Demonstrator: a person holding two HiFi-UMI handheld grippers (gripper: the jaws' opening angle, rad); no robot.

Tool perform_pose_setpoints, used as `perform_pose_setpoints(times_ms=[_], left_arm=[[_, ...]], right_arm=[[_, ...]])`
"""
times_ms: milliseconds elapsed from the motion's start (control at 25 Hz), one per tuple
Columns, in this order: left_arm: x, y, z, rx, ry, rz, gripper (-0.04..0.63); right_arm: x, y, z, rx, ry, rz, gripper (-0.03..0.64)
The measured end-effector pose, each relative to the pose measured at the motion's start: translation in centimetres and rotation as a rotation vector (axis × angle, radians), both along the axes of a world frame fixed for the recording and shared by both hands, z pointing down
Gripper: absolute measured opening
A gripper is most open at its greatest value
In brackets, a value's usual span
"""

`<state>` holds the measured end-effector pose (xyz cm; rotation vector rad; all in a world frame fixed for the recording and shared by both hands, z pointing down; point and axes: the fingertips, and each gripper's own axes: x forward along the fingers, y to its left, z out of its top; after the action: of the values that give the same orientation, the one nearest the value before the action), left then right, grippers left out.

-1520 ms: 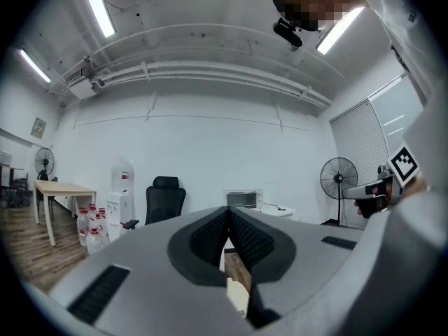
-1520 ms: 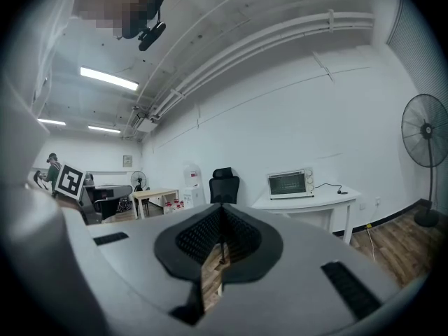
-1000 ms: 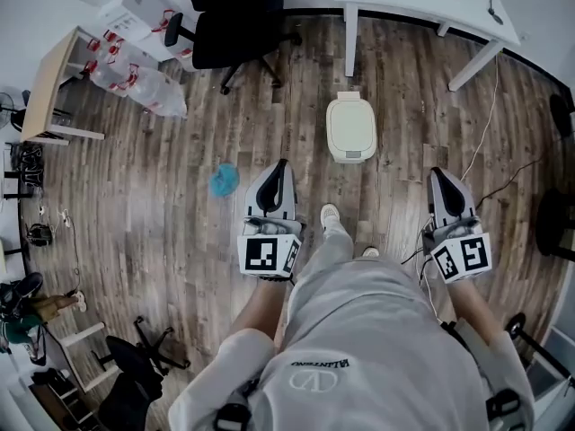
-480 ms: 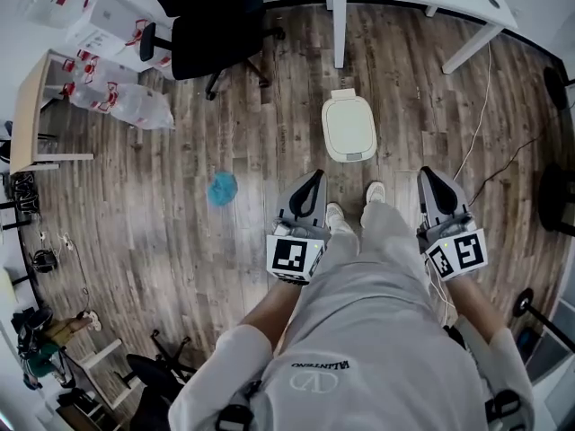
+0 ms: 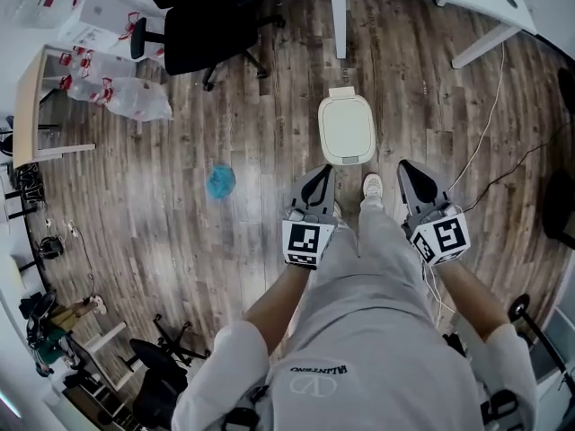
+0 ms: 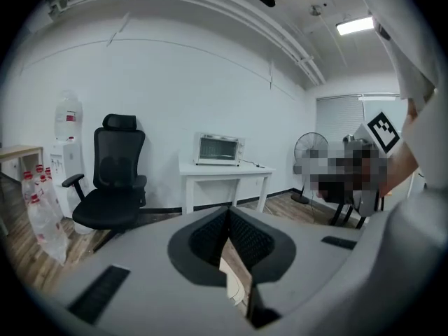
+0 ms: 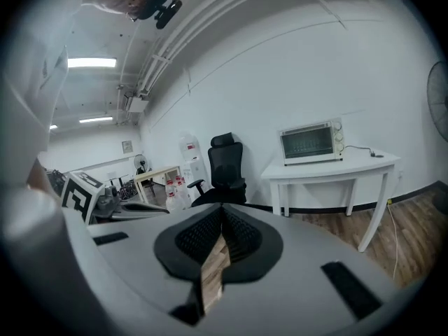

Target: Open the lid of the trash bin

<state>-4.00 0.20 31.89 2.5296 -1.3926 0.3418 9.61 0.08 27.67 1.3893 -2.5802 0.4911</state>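
Note:
The cream trash bin (image 5: 346, 130) stands on the wood floor with its lid down, just ahead of the person's shoes. My left gripper (image 5: 323, 172) hovers close to the bin's near left corner, jaws shut with nothing between them. My right gripper (image 5: 402, 166) hangs to the right of the bin, also shut and holding nothing. In the left gripper view the left gripper (image 6: 228, 213) has its pads pressed together, and a sliver of the cream bin (image 6: 236, 285) shows below them. In the right gripper view the right gripper (image 7: 222, 211) is shut over bare floor.
A black office chair (image 5: 208, 21) and a white table's leg (image 5: 339, 21) stand beyond the bin. Clear water bottles (image 5: 135, 99) lie at the left near a wooden table (image 5: 31, 97). A blue object (image 5: 220, 180) lies on the floor left of my grippers. A cable (image 5: 490, 124) runs along the right.
The person has stepped toward the bin, which now lies nearer both grippers. The left gripper has shifted right, closer to the bin's front. Both stay shut.

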Motion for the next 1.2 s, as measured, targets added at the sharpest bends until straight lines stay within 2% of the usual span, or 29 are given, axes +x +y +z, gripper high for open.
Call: perform_pose_setpoints(times_ms=[200,320,680,960,1200], left_arm=[[2.7,-3.4,6.9,-0.097,-0.051,-0.055,0.001],[3.5,-4.7,11.0,-0.157,-0.063,-0.108,0.000],[3.7,-5.3,26.3,-0.302,-0.069,-0.141,0.000],[3.4,-2.8,37.6,-0.426,-0.075,-0.110,0.000],[4.6,-1.6,43.8,-0.489,-0.061,-0.086,0.000]], right_arm=[[-1.0,-4.2,7.4,-0.086,-0.019,-0.101,0.017],[-1.2,-5.5,12.2,-0.157,-0.032,-0.119,0.017],[-2.5,-6.1,27.4,-0.373,-0.061,-0.043,0.017],[-4.0,-4.6,37.8,-0.483,-0.063,0.040,0.017],[-4.1,-3.2,43.9,-0.541,-0.059,0.094,0.017]])
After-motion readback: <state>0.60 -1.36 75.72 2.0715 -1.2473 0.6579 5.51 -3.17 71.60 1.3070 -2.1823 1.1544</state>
